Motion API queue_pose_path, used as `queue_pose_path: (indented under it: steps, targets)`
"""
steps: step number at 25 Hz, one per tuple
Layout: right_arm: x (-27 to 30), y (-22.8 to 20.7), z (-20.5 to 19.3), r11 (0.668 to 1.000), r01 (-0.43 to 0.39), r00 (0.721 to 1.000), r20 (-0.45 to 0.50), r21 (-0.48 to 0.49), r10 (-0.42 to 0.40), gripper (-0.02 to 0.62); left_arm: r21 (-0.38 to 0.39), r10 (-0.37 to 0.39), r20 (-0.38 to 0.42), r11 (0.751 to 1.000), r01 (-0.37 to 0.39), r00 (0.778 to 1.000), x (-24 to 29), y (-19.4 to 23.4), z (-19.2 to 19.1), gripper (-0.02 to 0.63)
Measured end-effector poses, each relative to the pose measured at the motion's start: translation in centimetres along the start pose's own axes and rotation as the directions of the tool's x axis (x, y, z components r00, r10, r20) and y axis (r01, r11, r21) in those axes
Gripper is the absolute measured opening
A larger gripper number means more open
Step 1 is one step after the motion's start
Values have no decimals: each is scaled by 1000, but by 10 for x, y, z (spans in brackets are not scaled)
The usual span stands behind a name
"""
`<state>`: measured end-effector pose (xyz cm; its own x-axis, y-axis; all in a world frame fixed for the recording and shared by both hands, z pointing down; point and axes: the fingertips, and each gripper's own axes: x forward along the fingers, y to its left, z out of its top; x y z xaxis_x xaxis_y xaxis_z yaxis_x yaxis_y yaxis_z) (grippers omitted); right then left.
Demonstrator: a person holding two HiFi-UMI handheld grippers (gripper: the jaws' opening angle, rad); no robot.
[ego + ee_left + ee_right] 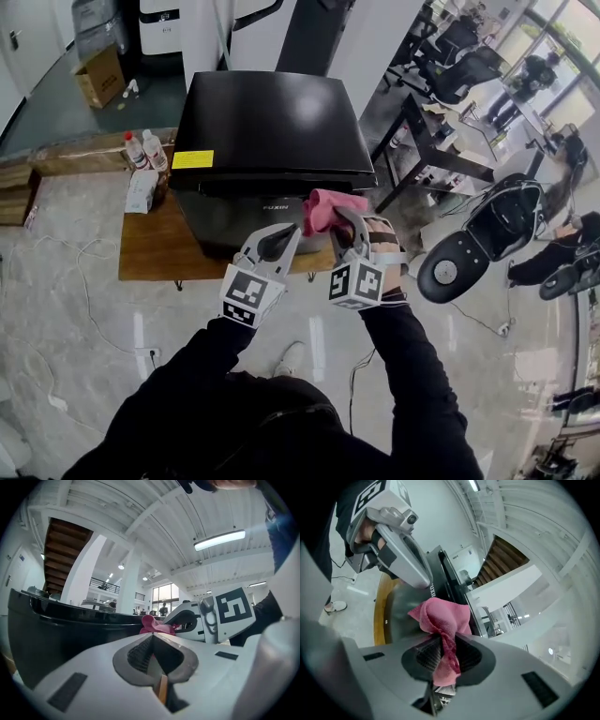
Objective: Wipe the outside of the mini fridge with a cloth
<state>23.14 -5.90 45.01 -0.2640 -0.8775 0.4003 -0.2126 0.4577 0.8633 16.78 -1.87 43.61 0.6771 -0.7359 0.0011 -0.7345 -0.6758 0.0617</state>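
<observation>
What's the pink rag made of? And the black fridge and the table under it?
The pink rag, pinched in the right claw, looks like soft fuzzy fabric, maybe microfiber: it bunches and folds. The fridge top looks like glossy black plastic or painted metal: it mirrors light. The table looks wooden: warm brown top.

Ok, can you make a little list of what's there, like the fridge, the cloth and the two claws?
fridge: black, standing on a wooden table
cloth: pink, bunched up, by the fridge's front top edge
right claw: shut on the cloth
left claw: shut, nothing in it, next to the right claw
bottles: two, on the table left of the fridge
</observation>
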Motion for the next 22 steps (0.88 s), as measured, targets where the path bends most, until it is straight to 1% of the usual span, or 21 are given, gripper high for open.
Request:
queue_pose_path:
  steps: [3,7,12,15,19,22]
  targets:
    - [16,17,-11,998,-57,998,32,-16,57,67,1,36,-26,999,-36,999,9,-4,-13,6]
    - [27,25,-10,997,-73,993,96,-16,74,67,6,73,-43,997,-73,996,21,1,-24,6]
    - [42,49,-14,992,-125,982,139,-29,128,66,-15,128,-70,991,-129,989,26,14,-47,6]
    - [54,78,-24,980,-195,971,132,-32,197,66,-26,142,-95,989,-145,985,28,16,-68,6]
    - [75,124,-51,954,-299,949,98,-38,301,66,-38,151,-142,987,-158,978,36,12,-103,6]
    - [92,152,-67,936,-352,933,76,-31,353,66,-49,145,-180,986,-157,973,44,12,-130,6]
